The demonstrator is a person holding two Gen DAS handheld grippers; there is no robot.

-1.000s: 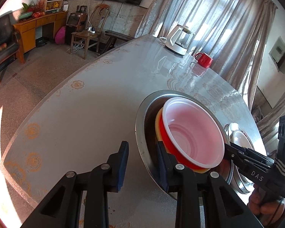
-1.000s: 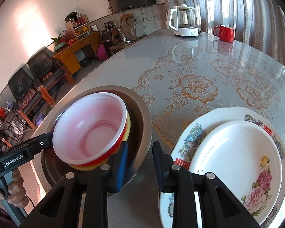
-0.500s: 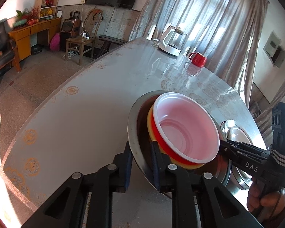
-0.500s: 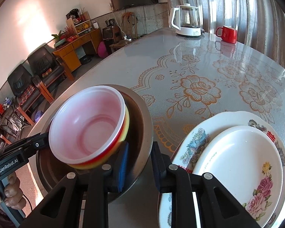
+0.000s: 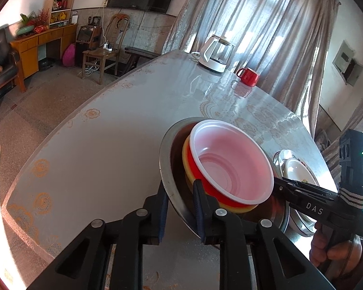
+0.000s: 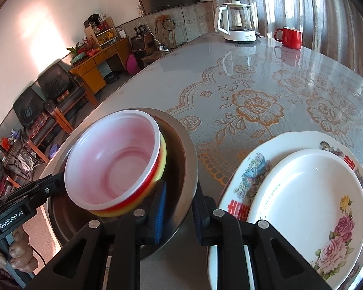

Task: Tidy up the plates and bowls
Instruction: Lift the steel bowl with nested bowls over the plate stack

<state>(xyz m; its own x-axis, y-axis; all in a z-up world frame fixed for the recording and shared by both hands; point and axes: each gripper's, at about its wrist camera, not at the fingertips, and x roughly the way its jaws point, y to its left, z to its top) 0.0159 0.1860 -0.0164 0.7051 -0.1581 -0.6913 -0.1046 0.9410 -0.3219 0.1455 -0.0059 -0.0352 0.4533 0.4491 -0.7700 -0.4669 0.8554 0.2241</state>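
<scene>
A steel basin [image 5: 167, 149] [image 6: 191, 159] sits on the table and holds a red bowl with a white inside [image 5: 230, 164] [image 6: 113, 159] nested in a yellow bowl [image 5: 186, 169] [image 6: 164, 159]. My left gripper [image 5: 180, 205] is shut on the basin's near rim. On the opposite rim my right gripper [image 6: 179, 207] is shut too. Each gripper shows in the other's view: the right gripper [image 5: 290, 188] and the left gripper [image 6: 53, 183]. To the right of the basin a small white plate [image 6: 307, 193] lies on a large floral plate [image 6: 251, 169] [image 5: 295, 169].
A glass kettle [image 5: 215, 53] [image 6: 237, 24] and a red mug [image 5: 248, 76] [image 6: 289, 37] stand at the table's far end. The curved table edge [image 5: 67, 123] runs on the left, with floor, chairs and a wooden cabinet beyond. A person's hand [image 6: 19, 251] holds the left gripper's handle.
The left gripper's fingers, wide apart astride the basin rim, have closed onto it. The right gripper's fingers have also narrowed onto the rim. The bowls keep their place in the basin.
</scene>
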